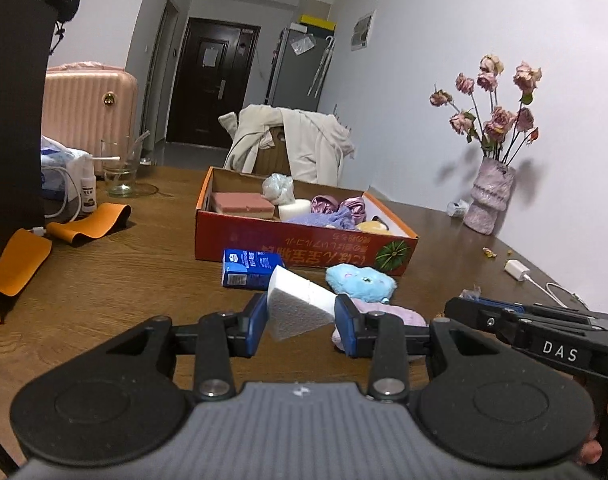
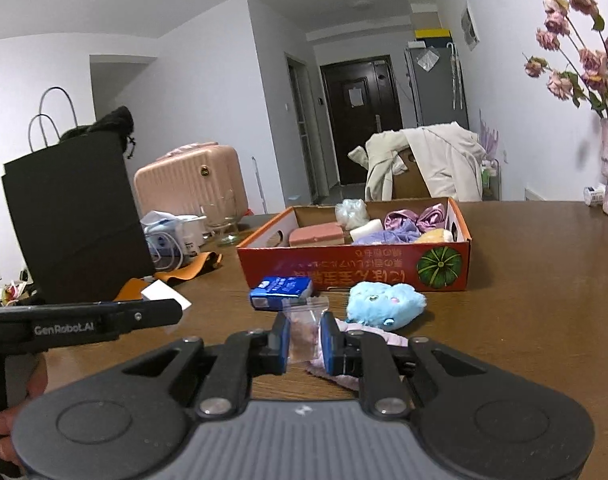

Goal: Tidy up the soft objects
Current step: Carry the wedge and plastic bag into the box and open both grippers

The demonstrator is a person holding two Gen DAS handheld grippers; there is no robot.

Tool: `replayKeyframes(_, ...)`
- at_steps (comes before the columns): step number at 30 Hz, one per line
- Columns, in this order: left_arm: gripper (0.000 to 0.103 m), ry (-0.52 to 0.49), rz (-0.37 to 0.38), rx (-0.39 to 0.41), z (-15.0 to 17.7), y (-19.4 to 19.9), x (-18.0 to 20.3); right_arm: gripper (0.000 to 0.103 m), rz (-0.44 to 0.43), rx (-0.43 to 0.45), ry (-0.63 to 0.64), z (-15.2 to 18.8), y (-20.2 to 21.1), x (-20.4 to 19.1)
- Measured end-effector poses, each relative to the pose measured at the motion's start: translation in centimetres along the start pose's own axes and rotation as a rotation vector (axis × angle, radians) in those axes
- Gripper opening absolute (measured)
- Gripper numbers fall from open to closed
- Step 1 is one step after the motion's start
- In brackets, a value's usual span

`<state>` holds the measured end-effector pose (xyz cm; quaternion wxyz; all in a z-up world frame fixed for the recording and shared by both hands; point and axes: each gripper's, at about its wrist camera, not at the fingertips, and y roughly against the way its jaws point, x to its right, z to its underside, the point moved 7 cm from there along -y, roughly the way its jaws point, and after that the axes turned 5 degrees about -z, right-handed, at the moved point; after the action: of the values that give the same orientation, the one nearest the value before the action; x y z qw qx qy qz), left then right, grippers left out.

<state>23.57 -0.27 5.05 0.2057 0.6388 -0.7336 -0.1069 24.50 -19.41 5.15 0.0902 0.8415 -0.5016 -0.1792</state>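
Observation:
My left gripper [image 1: 301, 320] is shut on a white foam block [image 1: 299, 304], held tilted above the table. My right gripper [image 2: 305, 340] is shut on a small clear zip bag [image 2: 304, 330] with pinkish contents. Ahead lies an open orange cardboard box [image 1: 304, 246] holding a pink sponge [image 1: 243, 203], a crumpled plastic bag [image 1: 279, 187], a white roll, shiny purple cloth [image 1: 338, 205] and a yellow piece. In front of the box lie a blue tissue pack [image 1: 247, 268], a light-blue plush toy [image 1: 362, 283] and a pale purple soft thing [image 1: 384, 314]. The same box [image 2: 356, 268] and plush [image 2: 384, 305] show in the right wrist view.
A black paper bag [image 2: 79, 216], orange strips [image 1: 89, 224], a glass [image 1: 119, 172] and a small bottle stand at the left. A vase of dried roses [image 1: 490, 196] and a white charger with cable [image 1: 518, 270] sit at the right. A chair draped with a coat stands behind the wooden table [image 1: 123, 272].

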Motion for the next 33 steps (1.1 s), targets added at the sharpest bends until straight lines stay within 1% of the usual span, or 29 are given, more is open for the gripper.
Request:
replayKeyframes(4, 0.037, -0.002, 0.002, 0.012, -0.2, 0.4, 0.1, 0.016, -0.004, 0.008, 0.004, -0.1, 1.0, -0.5)
replayKeyframes(8, 0.037, -0.023, 0.007, 0.014, -1.1, -0.7, 0.2, 0.016, -0.010, 0.005, 0.013, -0.9, 0.4, -0.3)
replayKeyframes(12, 0.037, -0.063, 0.037, 0.008, -4.0, -4.1, -0.3, 0.016, -0.035, -0.008, 0.032, -3.2, -2.1, 0.5)
replayKeyframes(14, 0.037, -0.086, 0.052, -0.007, -6.1, -6.7, -0.8, 0.016, -0.057, -0.022, 0.034, -4.7, -4.0, 1.1)
replayKeyframes(17, 0.037, -0.121, 0.040, -0.081, -9.2, -12.4, -1.7, 0.016, -0.091, -0.050, 0.030, -8.0, -8.5, 2.6)
replayKeyframes(19, 0.037, -0.133, 0.020, -0.147, -10.8, -16.5, -2.4, 0.016, -0.104, -0.082, -0.001, -10.2, -12.7, 4.2)
replayKeyframes(21, 0.037, -0.137, 0.024, -0.223, -12.1, -20.9, -3.0, 0.016, -0.121, -0.124, -0.044, -11.8, -17.1, 5.5)
replayKeyframes(22, 0.037, -0.136, 0.027, -0.259, -12.4, -22.8, -3.2, 0.016, -0.128, -0.158, -0.078, -12.4, -19.6, 6.3)
replayKeyframes(24, 0.037, -0.139, 0.041, -0.346, -12.5, -26.5, -3.7, 0.016, -0.123, -0.209, -0.102, -13.1, -23.8, 7.2)
replayKeyframes(25, 0.037, -0.139, 0.029, -0.385, -12.3, -28.4, -4.1, 0.016, -0.118, -0.228, -0.102, -13.3, -25.7, 7.5)
replayKeyframes(27, 0.037, -0.175, 0.013, -0.438, -11.7, -31.2, -4.5, 0.016, -0.089, -0.276, -0.101, -13.4, -29.5, 8.1)
replayKeyframes(29, 0.038, -0.207, -0.007, -0.465, -11.0, -33.1, -4.7, 0.016, -0.070, -0.309, -0.070, -13.2, -32.3, 8.4)
replayKeyframes(30, 0.038, -0.235, -0.026, -0.457, -11.0, -33.7, -4.6, 0.018, -0.054, -0.326, -0.070, -13.0, -33.7, 8.8)
replayKeyframes(31, 0.045, -0.260, -0.043, -0.438, -11.1, -34.0, -4.6, 0.018, -0.049, -0.339, -0.078, -12.6, -34.7, 9.2)
replayKeyframes(32, 0.055, -0.274, -0.048, -0.422, -11.3, -34.3, -4.5, 0.019, -0.046, -0.354, -0.092, -12.3, -35.9, 9.7)
replayKeyframes(33, 0.061, -0.278, -0.048, -0.399, -11.5, -34.4, -4.5, 0.020, -0.037, -0.363, -0.093, -12.0, -36.4, 10.0)
